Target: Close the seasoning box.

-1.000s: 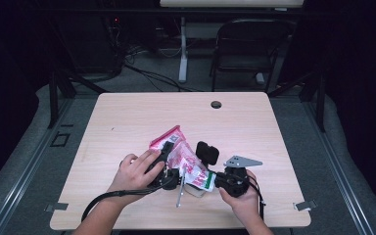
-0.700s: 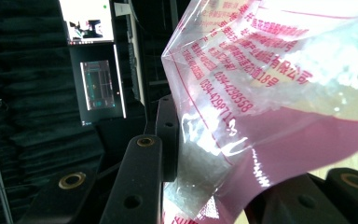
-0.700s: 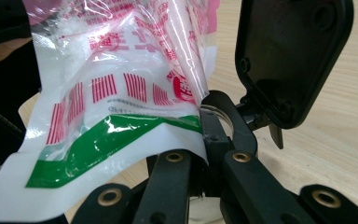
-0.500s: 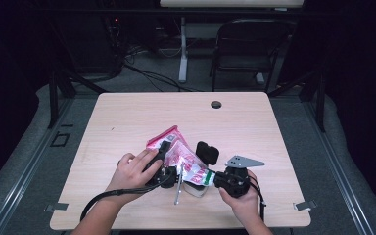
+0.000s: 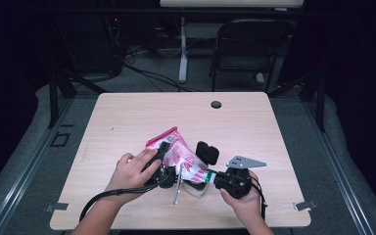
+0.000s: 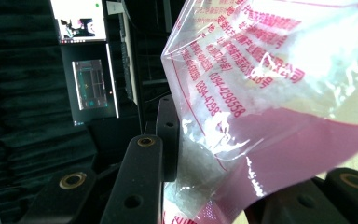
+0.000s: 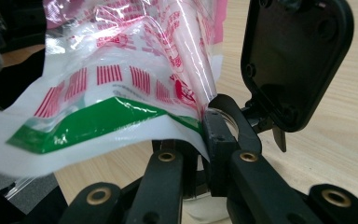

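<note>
Pink-printed plastic bag (image 5: 176,155) held just above the tabletop (image 5: 127,117), stretched between both tongs, likely to keep it taut for opening or emptying. Left tongs (image 5: 162,169) clenched on the bag's pink end (image 6: 261,140). Right tongs (image 5: 214,178) at the green-striped end (image 7: 102,121), jaws just easing apart, film still between them. Black lid-like piece (image 5: 207,152) just right of the bag.
</note>
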The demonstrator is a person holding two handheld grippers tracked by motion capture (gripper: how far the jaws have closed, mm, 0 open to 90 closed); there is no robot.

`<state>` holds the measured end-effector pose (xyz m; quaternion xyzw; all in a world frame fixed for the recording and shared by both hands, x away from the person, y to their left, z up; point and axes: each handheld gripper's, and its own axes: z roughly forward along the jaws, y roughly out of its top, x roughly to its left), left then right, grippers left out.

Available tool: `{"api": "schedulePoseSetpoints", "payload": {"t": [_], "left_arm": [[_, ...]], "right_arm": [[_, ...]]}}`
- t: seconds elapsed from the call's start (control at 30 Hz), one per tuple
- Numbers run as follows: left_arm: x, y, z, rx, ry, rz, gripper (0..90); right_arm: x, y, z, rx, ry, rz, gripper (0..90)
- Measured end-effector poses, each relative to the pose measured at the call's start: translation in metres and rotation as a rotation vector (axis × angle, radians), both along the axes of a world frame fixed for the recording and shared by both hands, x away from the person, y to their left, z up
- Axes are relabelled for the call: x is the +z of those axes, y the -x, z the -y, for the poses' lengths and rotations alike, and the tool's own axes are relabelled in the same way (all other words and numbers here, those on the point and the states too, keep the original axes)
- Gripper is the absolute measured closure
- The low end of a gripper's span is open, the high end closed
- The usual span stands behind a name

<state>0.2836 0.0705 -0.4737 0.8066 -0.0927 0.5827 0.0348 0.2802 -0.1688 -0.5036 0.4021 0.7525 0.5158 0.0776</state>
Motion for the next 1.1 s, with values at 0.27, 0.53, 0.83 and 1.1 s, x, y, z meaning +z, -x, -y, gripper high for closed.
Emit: {"api": "schedulePoseSetpoints", "payload": {"t": [0.27,0.53,0.83,1.1], "left_arm": [[0.000,0.000,-0.001,-0.006,-0.001,0.006,76.1],[0.000,0.000,-0.001,0.013,-0.014,0.002,76.0],[0.002,0.001,0.000,0.008,0.006,0.024,75.4],[0.005,0.005,0.001,-0.005,0.005,0.037,75.1]], "right_arm": [[0.009,0.009,0.000,0.007,0.052,0.061,74.3],[0.013,0.012,-0.002,0.004,0.068,0.087,76.4],[0.012,0.012,-0.002,0.006,0.073,0.085,90.0],[0.007,0.007,0.001,-0.020,0.061,0.068,90.0]]}}
